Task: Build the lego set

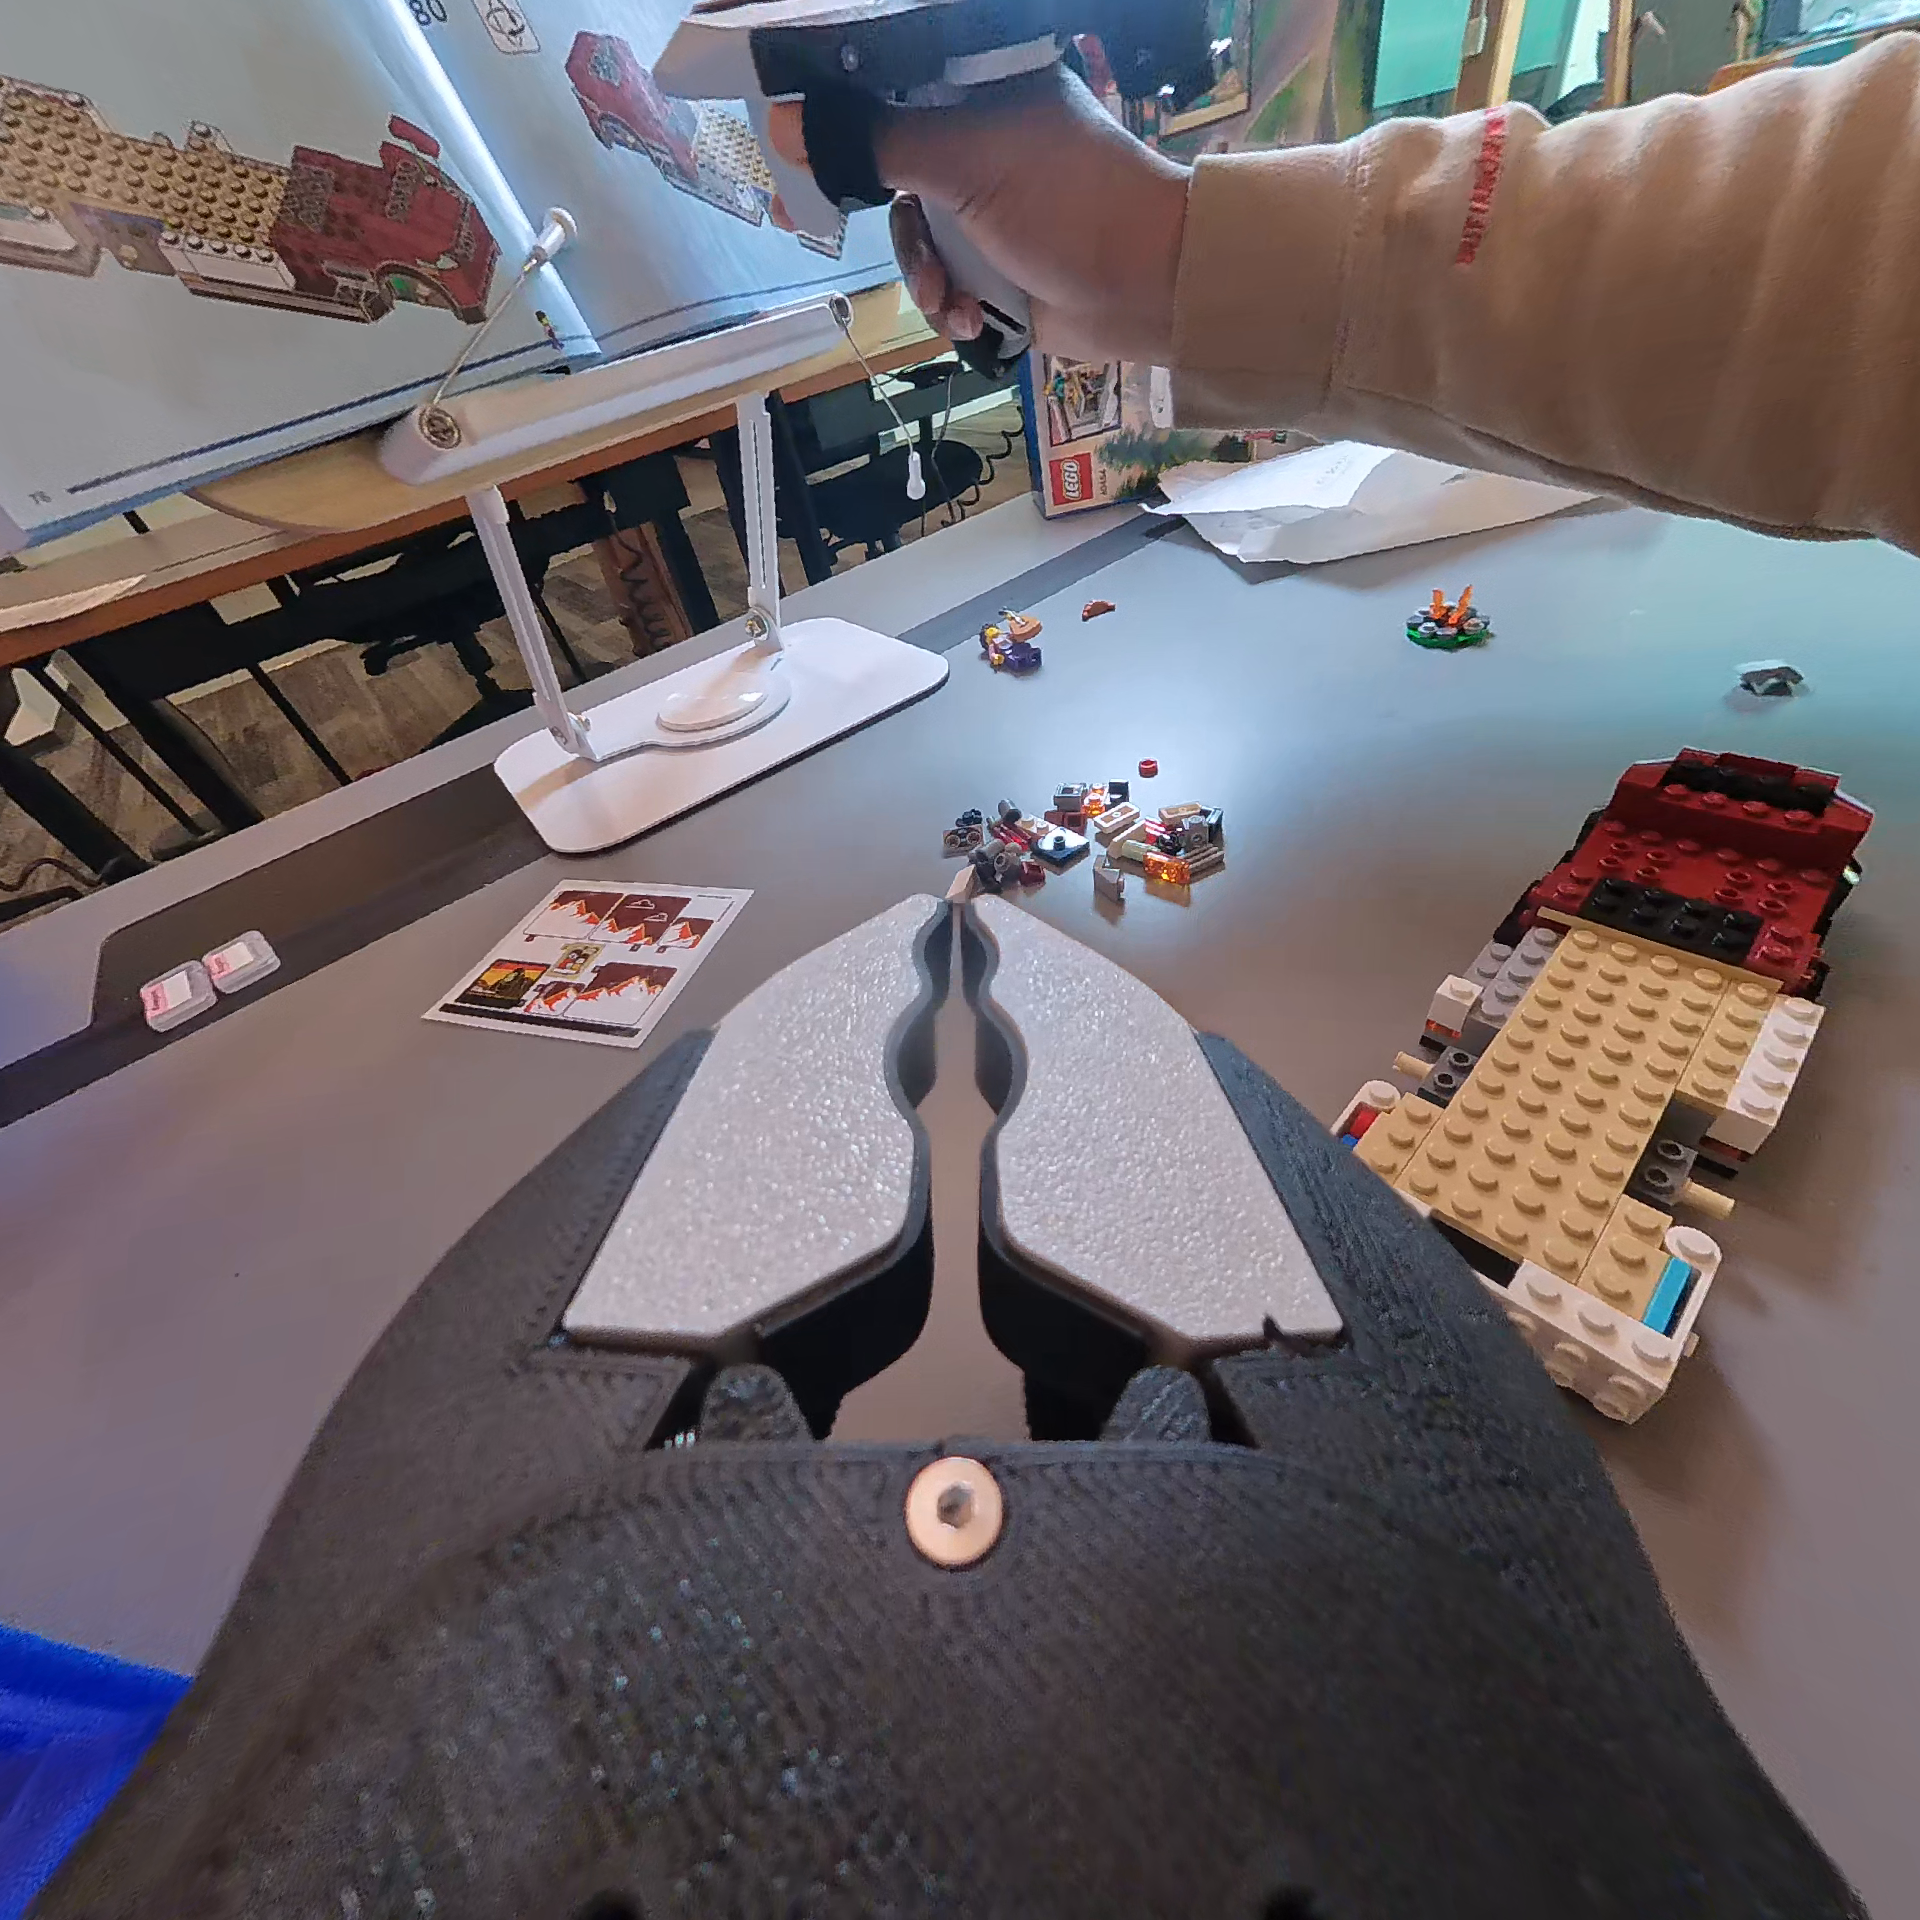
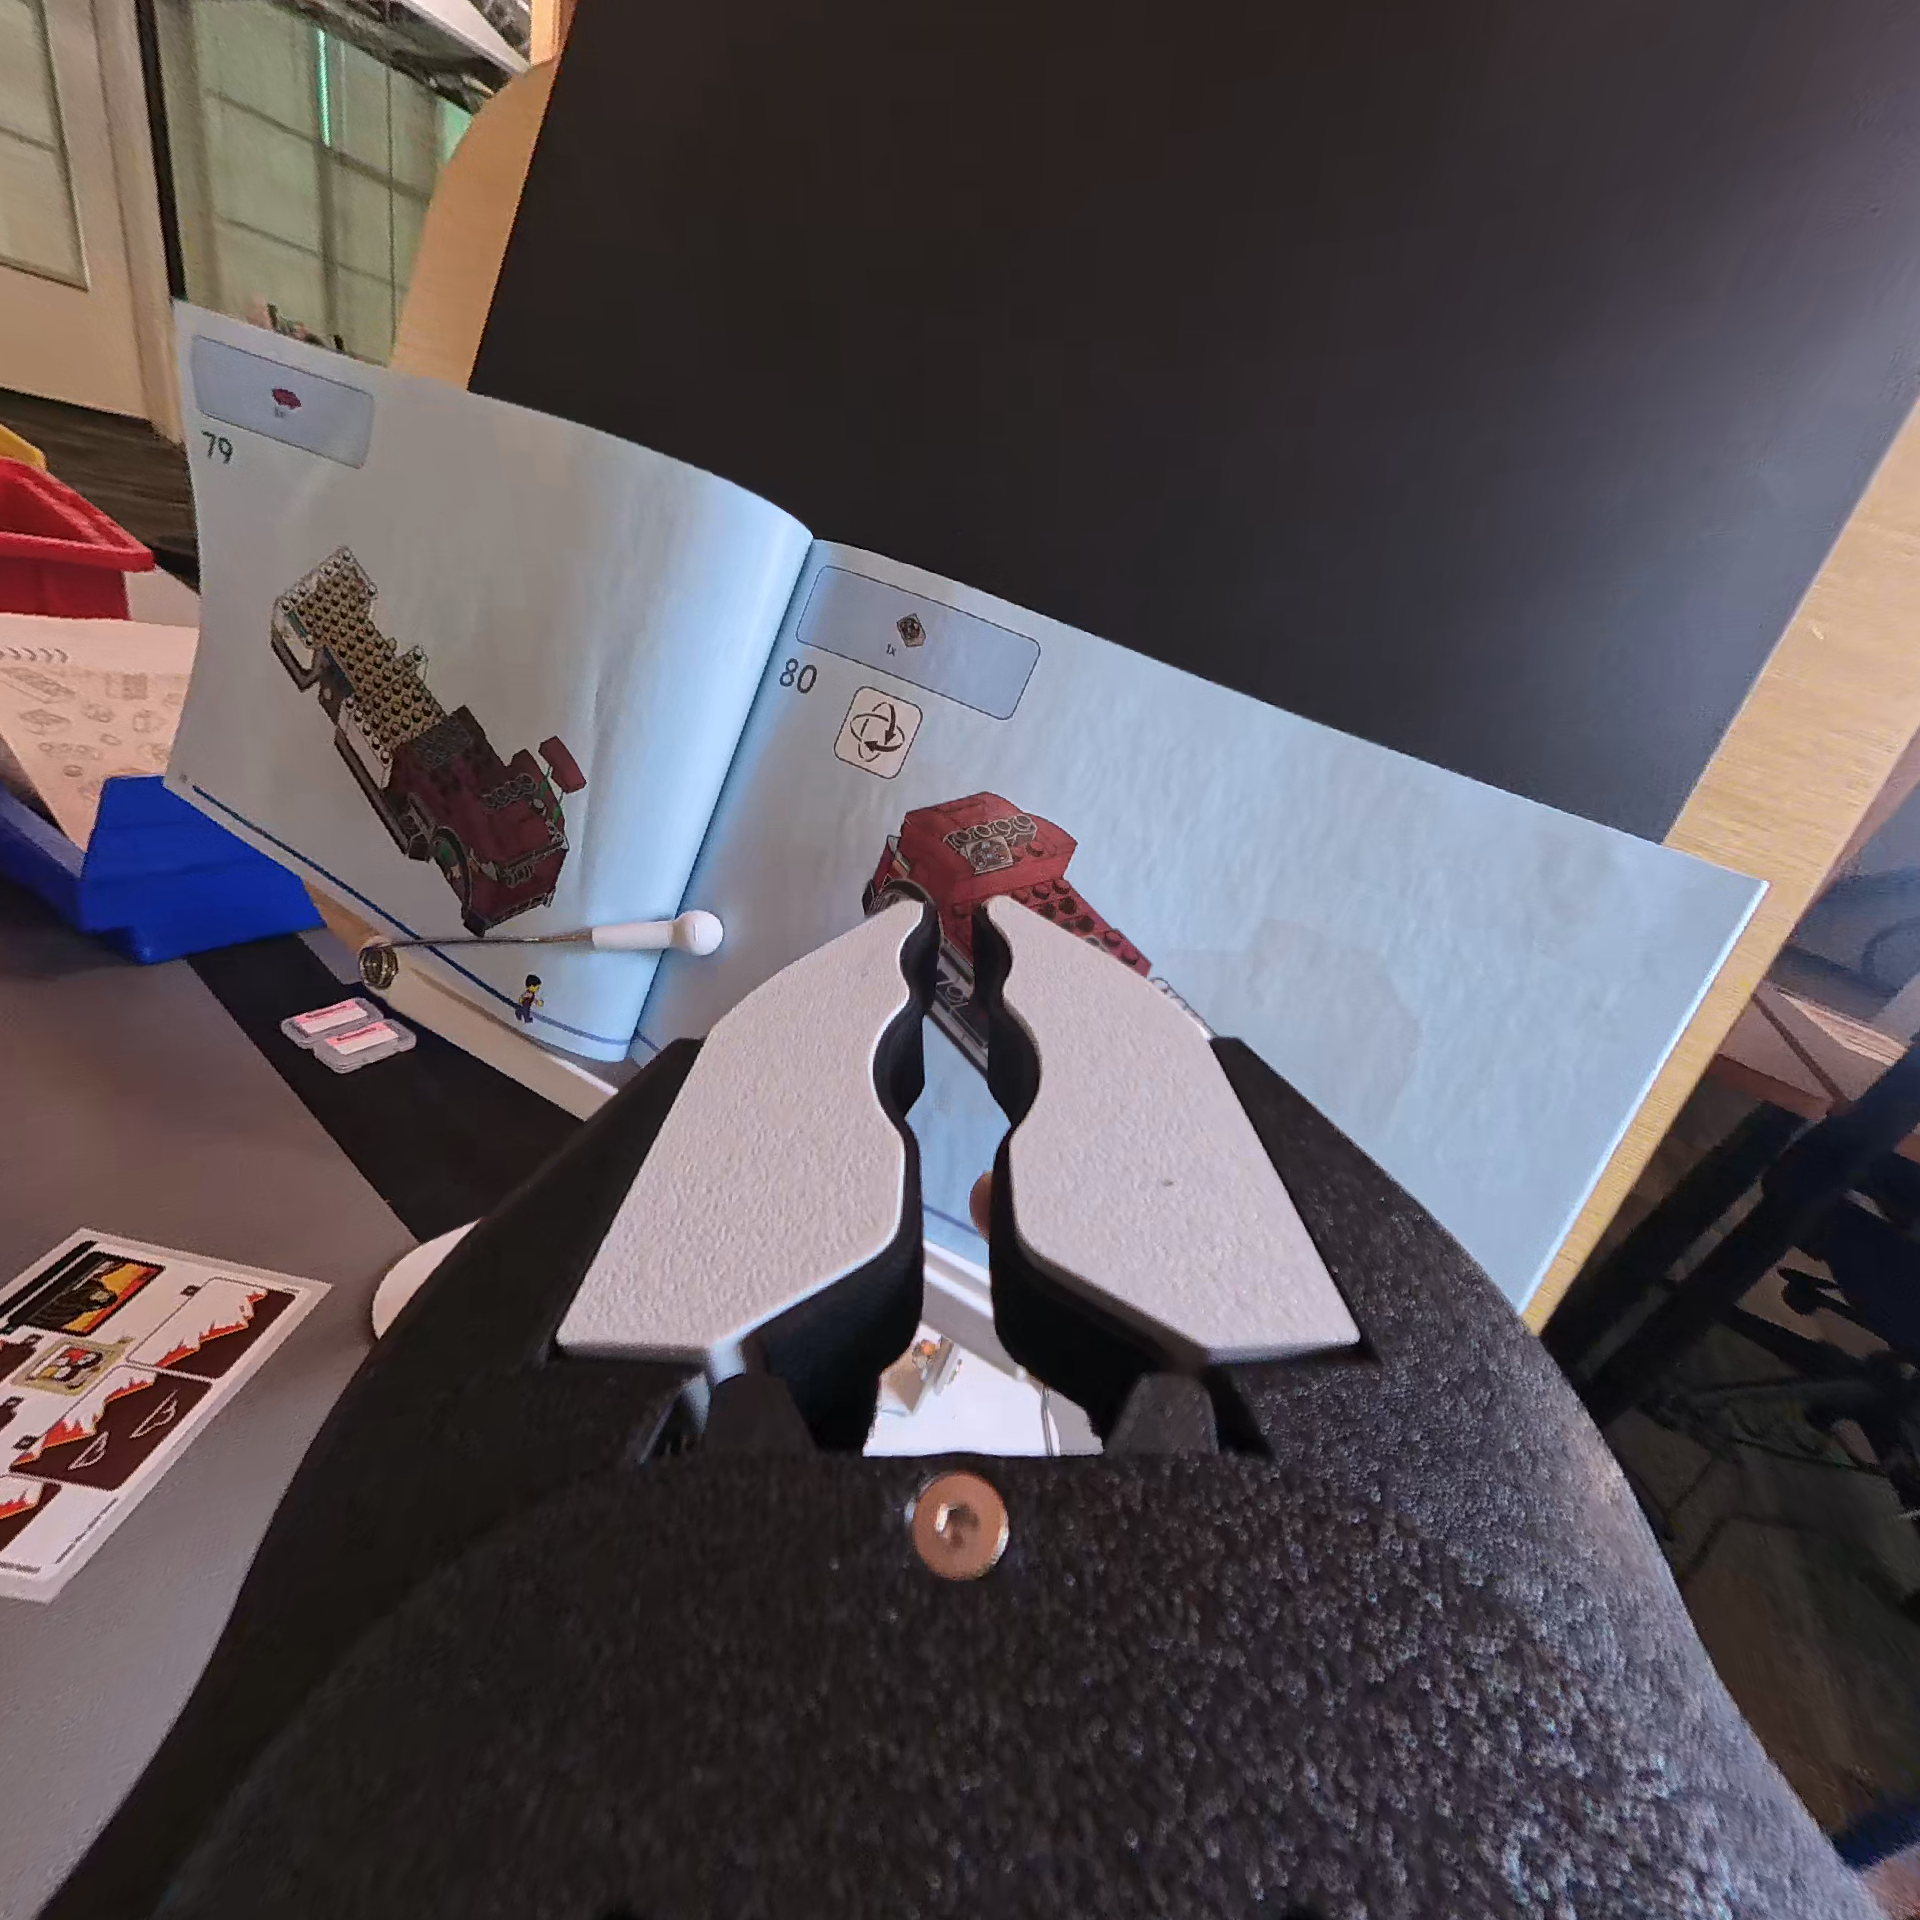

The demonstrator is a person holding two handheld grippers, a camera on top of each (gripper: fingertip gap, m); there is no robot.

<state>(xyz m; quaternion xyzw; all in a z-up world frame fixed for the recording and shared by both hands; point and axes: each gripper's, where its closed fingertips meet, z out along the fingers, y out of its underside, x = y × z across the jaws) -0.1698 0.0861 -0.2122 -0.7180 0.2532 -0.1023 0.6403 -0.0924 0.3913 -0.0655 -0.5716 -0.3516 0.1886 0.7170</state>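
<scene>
My left gripper (image 1: 961,906) hovers low over the grey table (image 1: 1403,727), just short of a pile of small loose bricks (image 1: 1101,836). Its jaws are shut and a small tan piece (image 1: 961,883) sticks out from between the fingertips. A part-built brick truck (image 1: 1590,1060), tan bed and dark red cab, lies to the right. My right gripper (image 2: 958,914) is raised in front of the open instruction booklet (image 2: 1299,935). Its jaws stand slightly apart with only the page showing between them. In the left wrist view a hand holds it high at the top (image 1: 883,114), fingertips out of frame.
The booklet rests on a white stand (image 1: 727,717) with wire page clips (image 2: 665,932). A sticker sheet (image 1: 592,961) and two small clear cases (image 1: 208,977) lie at the left. A minifigure (image 1: 1010,639), a green round build (image 1: 1447,621), a set box (image 1: 1081,436) and papers (image 1: 1340,499) lie farther back. About 35 cm separates my left fingertips from my right.
</scene>
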